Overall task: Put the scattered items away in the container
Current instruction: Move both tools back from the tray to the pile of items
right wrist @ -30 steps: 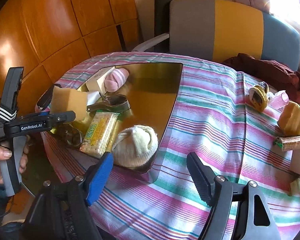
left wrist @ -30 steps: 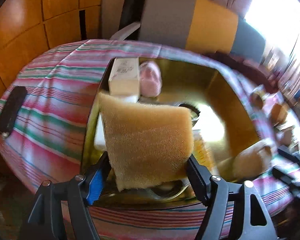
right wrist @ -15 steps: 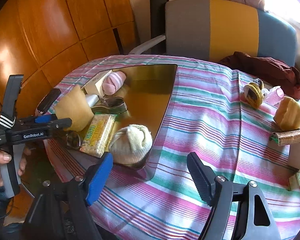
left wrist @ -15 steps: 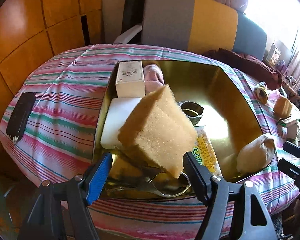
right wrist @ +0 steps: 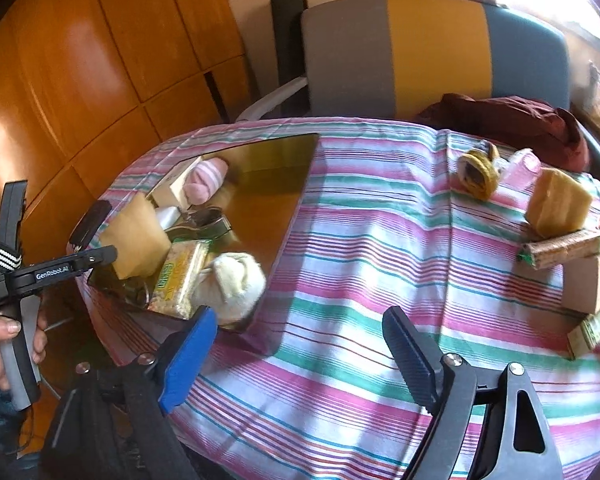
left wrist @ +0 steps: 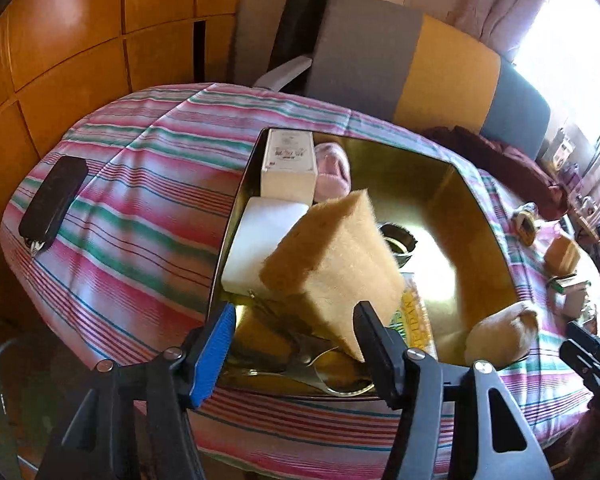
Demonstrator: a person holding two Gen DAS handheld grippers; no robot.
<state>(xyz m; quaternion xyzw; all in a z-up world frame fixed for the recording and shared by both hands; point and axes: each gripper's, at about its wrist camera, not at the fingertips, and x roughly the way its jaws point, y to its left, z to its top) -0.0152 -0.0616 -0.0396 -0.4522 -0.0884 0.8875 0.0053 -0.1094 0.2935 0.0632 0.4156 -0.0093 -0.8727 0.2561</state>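
Sponge (left wrist: 336, 268) tilted inside gold tray (left wrist: 476, 216) — free of left gripper (left wrist: 294, 334).
Both grippers' jaws spread, empty — right gripper (right wrist: 300, 344) beside tray.

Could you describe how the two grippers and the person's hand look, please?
Each gripper is black with two ribbed fingers. On both the left gripper and the right gripper, one finger has a blue pad and the other is black. From the side, the left one shows "GenRobot.AI" lettering, white stripes and a grey grip in a bare hand with a dark sleeve.

Tilted sponge (left wrist: 336, 264) over gold tray (left wrist: 476, 208), unheld.
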